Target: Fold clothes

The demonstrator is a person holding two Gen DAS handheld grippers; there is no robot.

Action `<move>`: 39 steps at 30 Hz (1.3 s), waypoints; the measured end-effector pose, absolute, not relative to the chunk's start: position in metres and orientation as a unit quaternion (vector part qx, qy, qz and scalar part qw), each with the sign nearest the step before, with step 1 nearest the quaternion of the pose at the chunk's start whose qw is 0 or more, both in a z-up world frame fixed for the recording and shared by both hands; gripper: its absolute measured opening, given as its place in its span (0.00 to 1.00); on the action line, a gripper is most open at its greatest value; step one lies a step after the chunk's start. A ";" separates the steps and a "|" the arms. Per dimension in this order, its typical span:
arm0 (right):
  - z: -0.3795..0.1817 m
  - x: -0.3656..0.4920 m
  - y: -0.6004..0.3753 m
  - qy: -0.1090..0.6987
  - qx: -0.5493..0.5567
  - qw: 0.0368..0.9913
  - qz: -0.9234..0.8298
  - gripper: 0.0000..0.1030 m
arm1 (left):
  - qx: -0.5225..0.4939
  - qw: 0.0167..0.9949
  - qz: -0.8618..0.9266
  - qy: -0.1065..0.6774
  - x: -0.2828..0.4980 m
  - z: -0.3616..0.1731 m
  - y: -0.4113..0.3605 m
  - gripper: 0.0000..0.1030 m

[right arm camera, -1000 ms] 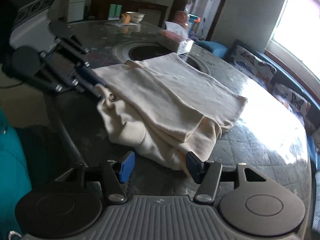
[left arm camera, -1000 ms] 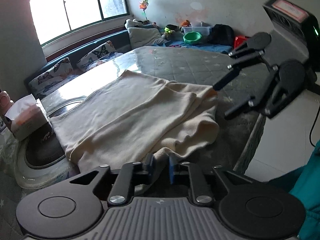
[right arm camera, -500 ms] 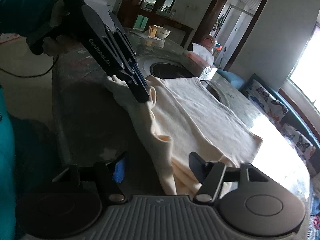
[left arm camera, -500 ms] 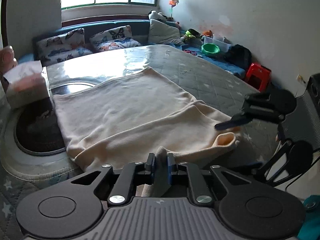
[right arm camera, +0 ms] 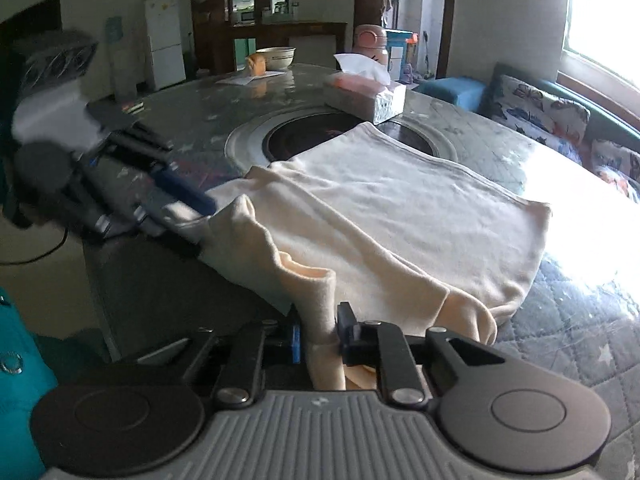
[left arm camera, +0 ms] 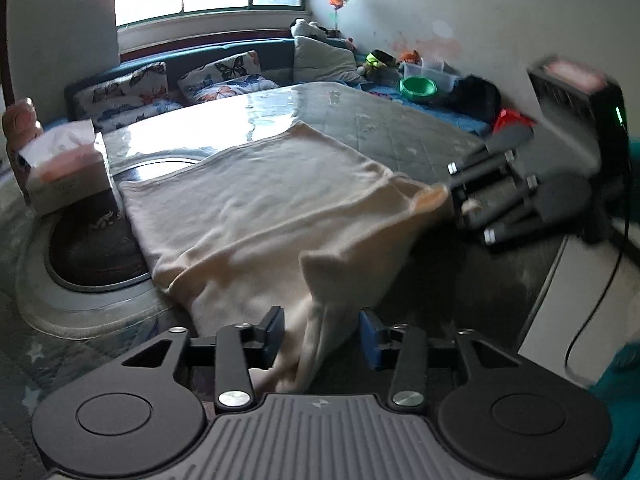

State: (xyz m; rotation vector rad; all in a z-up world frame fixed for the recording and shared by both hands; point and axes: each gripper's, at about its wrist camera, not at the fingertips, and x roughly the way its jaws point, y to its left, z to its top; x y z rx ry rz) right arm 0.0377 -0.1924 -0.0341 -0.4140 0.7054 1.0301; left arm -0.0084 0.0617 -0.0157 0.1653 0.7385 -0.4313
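Garment: a cream knit top lies spread flat over the round desk, its far hem toward the window side, its near edge bunched at the desk rim closest to the person.
Left gripper: its blue-padded fingers stand apart, with a fold of the cream cloth hanging loose between them; the cloth touches neither pad clearly.
Right gripper: fingers pressed close on a sleeve end of the top, the fabric rising straight up out of the pinch.
Right gripper seen from the left wrist: its tips meet the sleeve cuff at the garment's right corner, lifted slightly off the desk.
Left gripper seen from the right wrist: blurred, at the garment's near left corner.
Tissue box: on the desk beyond the garment, beside the sunken dark centre ring.
Sleeve: teal, at the lower left edge.
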 end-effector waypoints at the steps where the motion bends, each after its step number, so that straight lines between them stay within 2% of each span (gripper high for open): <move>1: -0.034 0.039 -0.193 0.329 -0.190 0.792 0.479 0.15 | 0.086 0.907 -0.208 0.357 -0.011 -0.016 0.062 0.44; 5: -0.032 0.040 -0.192 0.332 -0.179 0.798 0.471 0.13 | 0.132 0.906 -0.195 0.352 -0.013 -0.024 0.059 0.44; 6: -0.032 0.040 -0.192 0.331 -0.177 0.800 0.469 0.12 | 0.142 0.905 -0.193 0.351 -0.014 -0.026 0.059 0.39; 7: -0.032 0.039 -0.192 0.328 -0.175 0.802 0.467 0.12 | 0.152 0.905 -0.191 0.350 -0.014 -0.028 0.059 0.28; 9: -0.031 0.034 -0.193 0.320 -0.177 0.806 0.465 0.10 | 0.161 0.905 -0.192 0.343 -0.017 -0.028 0.060 0.17; 13: -0.027 0.025 -0.194 0.307 -0.178 0.812 0.464 0.09 | 0.160 0.905 -0.200 0.338 -0.023 -0.025 0.063 0.08; 21: -0.004 -0.008 -0.213 0.293 -0.179 0.805 0.484 0.09 | 0.120 0.904 -0.231 0.339 -0.053 0.001 0.065 0.07; 30: 0.042 -0.075 -0.243 0.318 -0.183 0.778 0.509 0.09 | 0.111 0.903 -0.256 0.328 -0.096 0.033 0.057 0.07; 34: 0.052 -0.069 -0.244 0.323 -0.177 0.783 0.501 0.09 | 0.111 0.903 -0.264 0.321 -0.110 0.046 0.053 0.06; 39: 0.059 -0.039 -0.239 0.315 -0.174 0.789 0.498 0.09 | 0.117 0.910 -0.249 0.311 -0.072 0.050 0.057 0.06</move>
